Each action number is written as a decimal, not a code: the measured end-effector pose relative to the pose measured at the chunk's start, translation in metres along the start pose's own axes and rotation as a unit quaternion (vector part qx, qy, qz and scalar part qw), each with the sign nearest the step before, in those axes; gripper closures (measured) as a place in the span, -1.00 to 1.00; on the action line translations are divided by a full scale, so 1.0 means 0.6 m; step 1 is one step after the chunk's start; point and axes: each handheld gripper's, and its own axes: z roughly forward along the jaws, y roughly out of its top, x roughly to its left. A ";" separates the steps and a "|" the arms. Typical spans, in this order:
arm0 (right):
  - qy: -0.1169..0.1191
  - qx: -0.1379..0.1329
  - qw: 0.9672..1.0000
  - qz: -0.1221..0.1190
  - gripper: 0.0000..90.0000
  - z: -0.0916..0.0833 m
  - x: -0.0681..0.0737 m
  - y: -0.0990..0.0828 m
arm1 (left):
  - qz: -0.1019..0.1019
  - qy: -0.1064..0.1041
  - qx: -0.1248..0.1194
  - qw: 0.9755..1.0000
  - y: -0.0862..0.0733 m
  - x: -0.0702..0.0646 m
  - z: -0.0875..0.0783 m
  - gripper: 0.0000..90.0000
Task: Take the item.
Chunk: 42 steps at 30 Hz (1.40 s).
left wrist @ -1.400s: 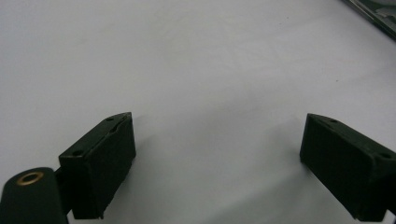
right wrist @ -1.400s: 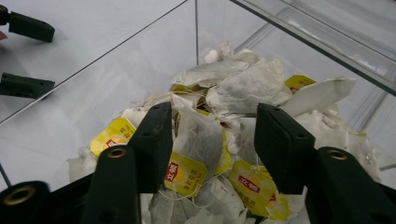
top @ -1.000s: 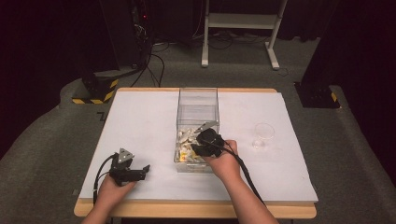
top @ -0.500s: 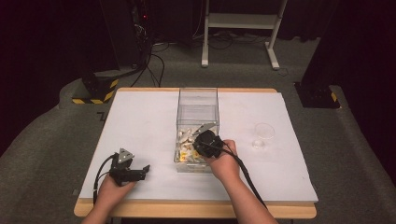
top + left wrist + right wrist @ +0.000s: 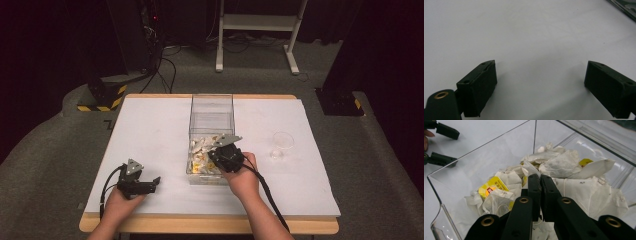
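Your left hand-held gripper [image 5: 155,181] rests near you on the table [image 5: 150,130], jaws wide and empty. Your right hand-held gripper [image 5: 540,185] is down in the clear box [image 5: 212,107] among the tea bags [image 5: 564,165], jaws nearly closed; whether they pinch a bag or string I cannot tell. This looks like picking a bag: lift slowly, perhaps toward the cup [image 5: 282,143] at far right.

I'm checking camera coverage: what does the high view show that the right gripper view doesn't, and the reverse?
High view alone: the clear cup right of the clear box, the whole white table and the right hand. Right gripper view alone: close detail of the tea bags with their yellow tags, and the right gripper with jaws together above them. Both: the box, the tea bags, the open left gripper.
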 end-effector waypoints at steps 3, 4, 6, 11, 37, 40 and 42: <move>0.000 -0.019 1.000 0.005 0.94 -0.007 0.000 -0.007 | 0.000 0.000 0.000 1.000 0.000 0.000 0.000 -0.75; 0.000 -0.027 1.000 0.007 0.94 -0.011 -0.001 -0.010 | 0.000 0.000 0.000 1.000 0.000 0.000 0.000 -0.75; 0.001 -0.040 0.999 0.013 0.94 -0.015 -0.001 -0.014 | 0.000 0.000 -0.001 1.000 0.000 0.000 0.000 -0.74; 0.001 -0.078 0.997 0.026 0.94 -0.025 -0.003 -0.027 | 0.001 0.001 -0.003 1.000 -0.001 -0.001 0.000 -0.73; -0.034 -0.177 0.983 0.034 0.94 -0.062 0.001 -0.038 | 0.001 -0.001 -0.006 1.000 -0.001 -0.002 -0.001 -0.70; -0.031 -0.189 0.981 0.034 0.94 -0.067 0.003 -0.036 | 0.001 -0.001 -0.006 1.000 -0.001 -0.002 -0.001 -0.70; -0.033 -0.194 0.980 0.034 0.94 -0.070 0.006 -0.035 | 0.001 -0.001 -0.006 1.000 -0.001 -0.002 -0.001 -0.69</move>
